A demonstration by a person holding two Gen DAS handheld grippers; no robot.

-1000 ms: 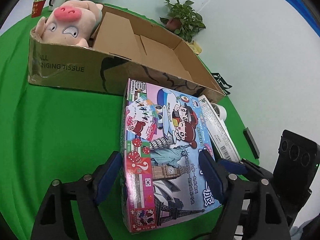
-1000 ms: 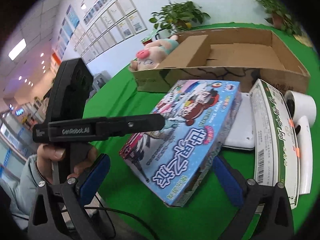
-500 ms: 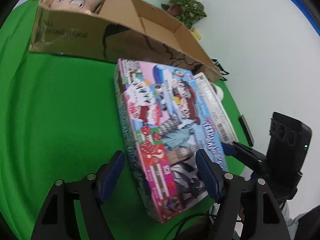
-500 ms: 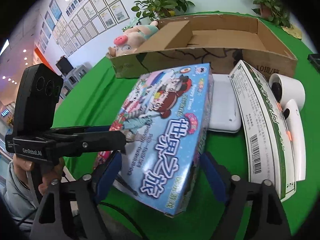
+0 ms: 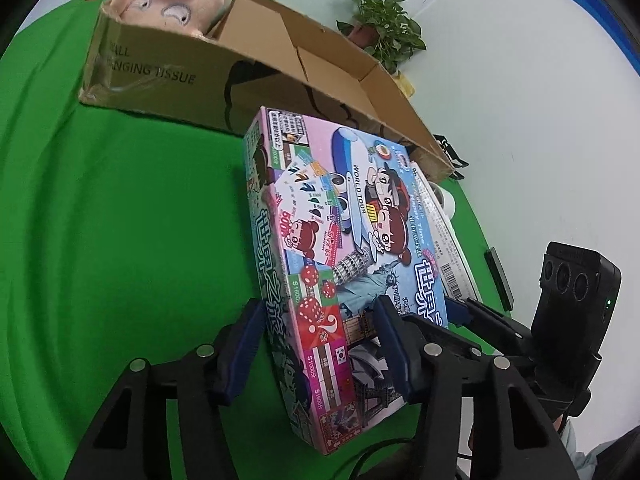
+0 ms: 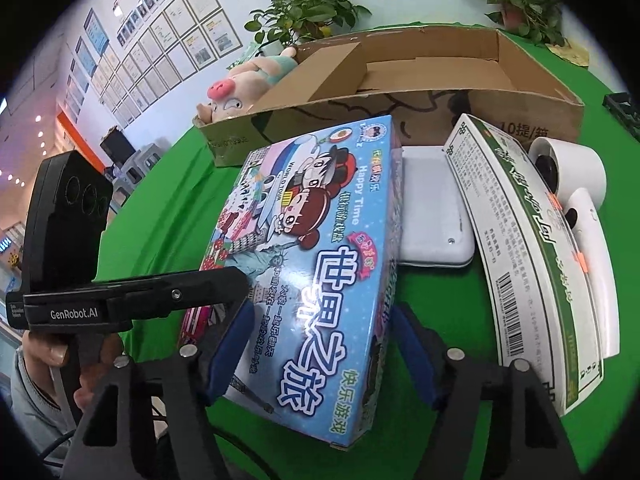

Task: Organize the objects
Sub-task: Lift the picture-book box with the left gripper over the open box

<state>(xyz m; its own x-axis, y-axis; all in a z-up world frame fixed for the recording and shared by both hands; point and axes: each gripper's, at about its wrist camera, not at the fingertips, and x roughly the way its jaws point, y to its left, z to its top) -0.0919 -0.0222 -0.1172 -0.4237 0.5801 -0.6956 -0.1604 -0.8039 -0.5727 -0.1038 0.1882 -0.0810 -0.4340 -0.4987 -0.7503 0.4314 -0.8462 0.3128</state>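
Note:
A colourful board-game box is tilted up off the green table. My left gripper is shut on its near left corner, one pad under the side and one on the lid. My right gripper is shut on its near right edge. An open cardboard box stands behind it, with a pink plush pig in its left end.
Right of the game box lie a white flat device, a long white-and-green carton and a white tape roll. Potted plants stand behind the cardboard box. The green table extends to the left.
Both grippers have closed in on the game box and gripped it. Its near end has risen and the box tilts more.

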